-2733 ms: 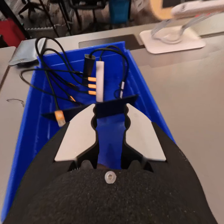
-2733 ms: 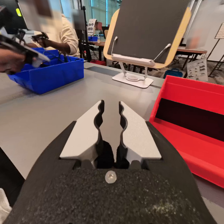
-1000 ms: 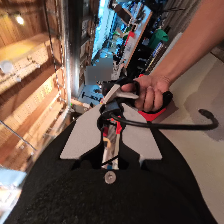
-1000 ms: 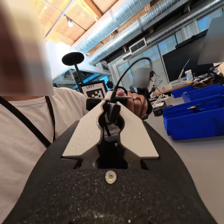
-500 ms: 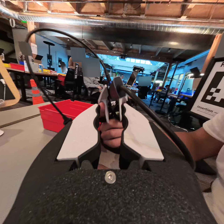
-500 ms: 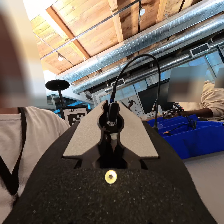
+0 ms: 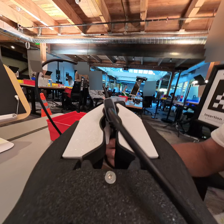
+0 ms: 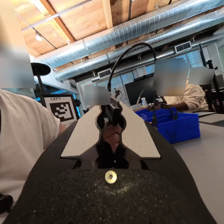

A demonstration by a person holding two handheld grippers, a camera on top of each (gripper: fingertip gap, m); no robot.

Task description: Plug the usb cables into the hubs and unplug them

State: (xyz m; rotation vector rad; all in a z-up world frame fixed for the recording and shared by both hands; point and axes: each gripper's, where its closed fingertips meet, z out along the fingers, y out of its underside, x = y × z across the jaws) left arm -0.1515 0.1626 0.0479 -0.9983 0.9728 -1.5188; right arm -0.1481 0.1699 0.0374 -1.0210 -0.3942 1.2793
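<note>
My left gripper (image 7: 109, 107) is shut on the plug of a black cable (image 7: 133, 139), held up in the air. The cable runs back over my right-hand finger towards the camera, and a thinner loop of it arcs up and left. My right gripper (image 8: 110, 107) faces the left one tip to tip and is shut on a black plug block (image 8: 112, 113). From that block a cable (image 8: 145, 43) arcs up and then down to the right. A hand (image 7: 110, 151) shows between my left fingers. Another hand (image 8: 112, 137) shows between my right fingers.
A red bin (image 7: 63, 122) stands on the grey table (image 7: 18, 157), with a tablet stand (image 7: 18, 97) to its left. A blue bin (image 8: 175, 128) with cables is at the right, with a seated person (image 8: 191, 101) behind it. A person in a white shirt (image 8: 24, 133) is close on the left. My two grippers' fingertips are within a few centimetres of each other.
The two grippers have closed in on each other until their tips meet around the plug. The cable now lies across my left gripper's right-hand finger. Earlier, both grippers were empty over the table.
</note>
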